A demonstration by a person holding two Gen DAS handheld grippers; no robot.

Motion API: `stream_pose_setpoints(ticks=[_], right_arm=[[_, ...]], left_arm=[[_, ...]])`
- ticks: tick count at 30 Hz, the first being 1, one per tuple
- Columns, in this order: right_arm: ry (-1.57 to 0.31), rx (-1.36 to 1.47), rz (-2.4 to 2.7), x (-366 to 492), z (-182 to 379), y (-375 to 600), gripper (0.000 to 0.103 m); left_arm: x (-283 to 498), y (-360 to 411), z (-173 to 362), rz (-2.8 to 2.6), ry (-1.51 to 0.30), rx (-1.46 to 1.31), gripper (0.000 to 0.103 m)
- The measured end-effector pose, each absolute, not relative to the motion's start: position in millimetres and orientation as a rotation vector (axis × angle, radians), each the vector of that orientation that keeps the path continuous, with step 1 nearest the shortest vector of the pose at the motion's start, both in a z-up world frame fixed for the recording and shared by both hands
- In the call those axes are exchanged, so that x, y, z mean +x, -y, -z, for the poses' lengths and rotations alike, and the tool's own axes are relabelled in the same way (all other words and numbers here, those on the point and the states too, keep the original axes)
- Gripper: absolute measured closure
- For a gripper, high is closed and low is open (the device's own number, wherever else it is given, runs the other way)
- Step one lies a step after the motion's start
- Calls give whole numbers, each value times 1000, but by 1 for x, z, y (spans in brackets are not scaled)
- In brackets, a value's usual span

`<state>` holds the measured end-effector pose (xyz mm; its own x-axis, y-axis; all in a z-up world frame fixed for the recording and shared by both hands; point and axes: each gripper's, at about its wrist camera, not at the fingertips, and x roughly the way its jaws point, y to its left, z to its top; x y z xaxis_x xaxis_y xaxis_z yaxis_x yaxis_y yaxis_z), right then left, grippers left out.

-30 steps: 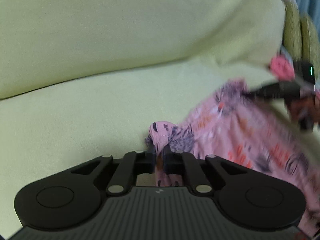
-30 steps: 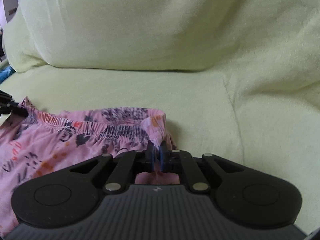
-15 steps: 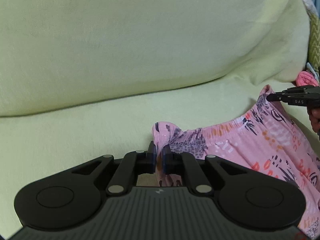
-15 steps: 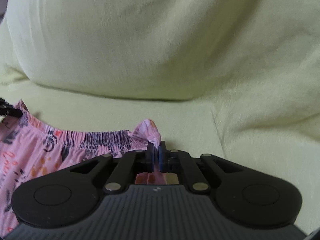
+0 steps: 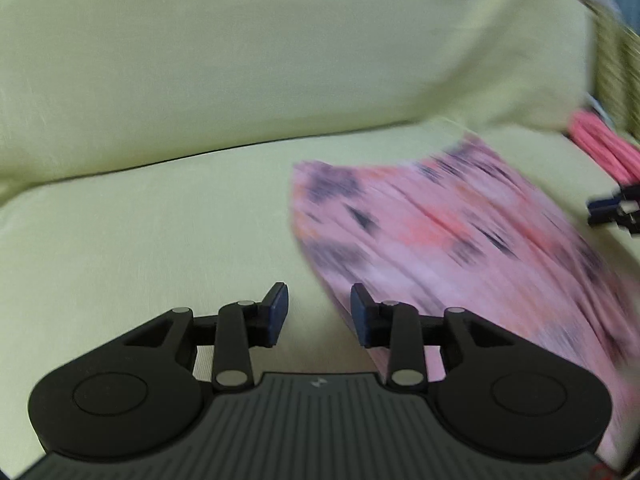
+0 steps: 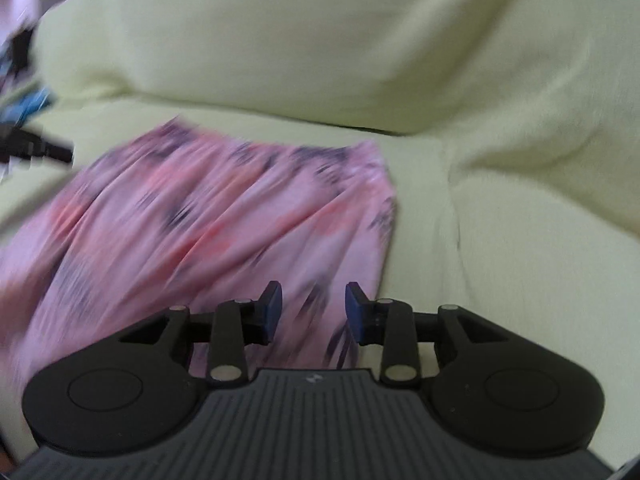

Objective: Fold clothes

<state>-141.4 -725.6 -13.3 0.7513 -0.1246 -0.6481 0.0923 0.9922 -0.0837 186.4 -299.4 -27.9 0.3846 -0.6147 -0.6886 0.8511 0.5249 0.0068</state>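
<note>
One garment: pink printed shorts [image 6: 224, 216], thin soft cloth with dark and coral marks, lying spread on the seat of the sofa [image 5: 160, 240]. The gathered waistband runs along the far edge, toward the backrest. Motion blur smears the print in both views; pattern detail cannot be read.

My left gripper [image 5: 319, 316] stands with jaws wide apart, nothing between them. Its blue-faced pads [image 5: 279, 312] hang over bare seat, just beside the shorts' left edge. My right gripper [image 6: 313, 312] is likewise spread and holds nothing; the cloth's right side lies beneath its gap.

Sofa cover is pale yellow-green, matte, fine weave, with a plump rounded back cushion [image 6: 320, 40]. A bright pink ribbed bundle [image 5: 600, 148] sits at the far right, near a woven straw-coloured surface [image 5: 616, 80].
</note>
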Motion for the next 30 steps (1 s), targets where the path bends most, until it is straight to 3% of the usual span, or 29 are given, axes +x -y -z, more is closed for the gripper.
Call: stream_pose_setpoints(ticks=[7, 13, 15, 16, 17, 19, 30], right_arm=[[-762, -213, 152, -212, 26, 663, 72], [-758, -213, 190, -221, 34, 662, 72], [-752, -220, 186, -221, 36, 663, 72], [-746, -217, 184, -220, 35, 664, 72], [-738, -205, 182, -220, 35, 664, 72], [-731, -171, 182, -216, 35, 667, 72], [-775, -249, 221, -195, 62, 673, 75]], left_arm=[[40, 276, 47, 1080, -603, 733, 60], [16, 287, 73, 957, -574, 769, 61], [25, 290, 75, 949, -597, 728, 70], [29, 291, 73, 938, -609, 684, 88], [37, 284, 68, 922, -621, 635, 94], [47, 275, 59, 903, -637, 550, 102], [77, 233, 43, 668, -635, 519, 103]])
